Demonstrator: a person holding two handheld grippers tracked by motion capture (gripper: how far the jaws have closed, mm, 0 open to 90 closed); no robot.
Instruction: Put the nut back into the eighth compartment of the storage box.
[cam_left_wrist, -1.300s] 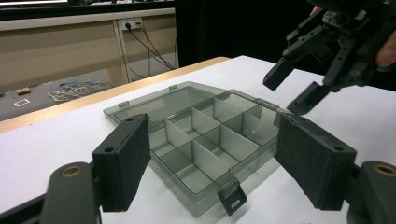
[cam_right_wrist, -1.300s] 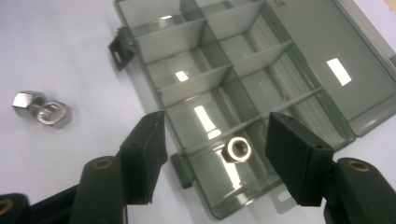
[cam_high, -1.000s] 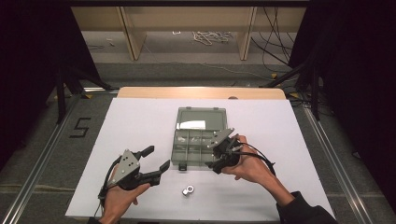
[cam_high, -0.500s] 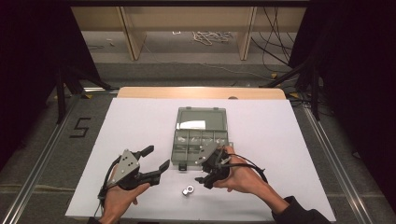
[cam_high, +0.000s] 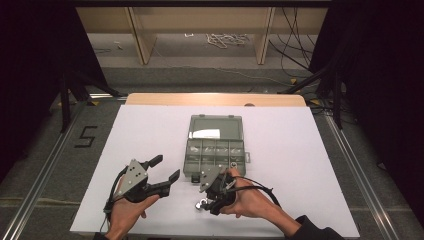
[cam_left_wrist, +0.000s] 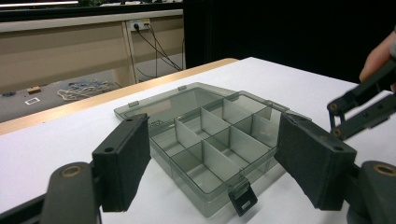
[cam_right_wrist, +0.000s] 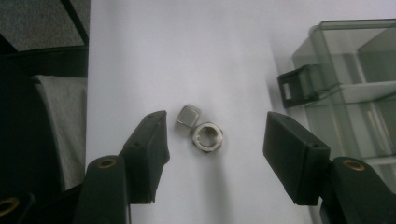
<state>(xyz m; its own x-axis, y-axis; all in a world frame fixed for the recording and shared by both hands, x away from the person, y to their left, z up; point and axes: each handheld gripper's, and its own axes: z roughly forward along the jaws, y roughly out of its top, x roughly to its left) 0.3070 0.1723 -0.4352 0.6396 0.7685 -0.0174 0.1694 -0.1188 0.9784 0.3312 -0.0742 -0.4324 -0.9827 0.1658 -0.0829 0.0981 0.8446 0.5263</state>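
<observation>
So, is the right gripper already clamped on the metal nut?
No, in the right gripper view the right gripper has its jaws apart on either side of the nut, which lies untouched on the table.

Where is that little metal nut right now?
In the right gripper view, the hex nut lies on the white table between the right gripper pads, touching a small metal cube, left of the open box.

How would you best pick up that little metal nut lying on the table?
Probably from straight above, pads closing across two opposite flat sides of the hex nut. It lies flat on the white table, too low for a sideways grab, and the small block touching it crowds one side.
</observation>
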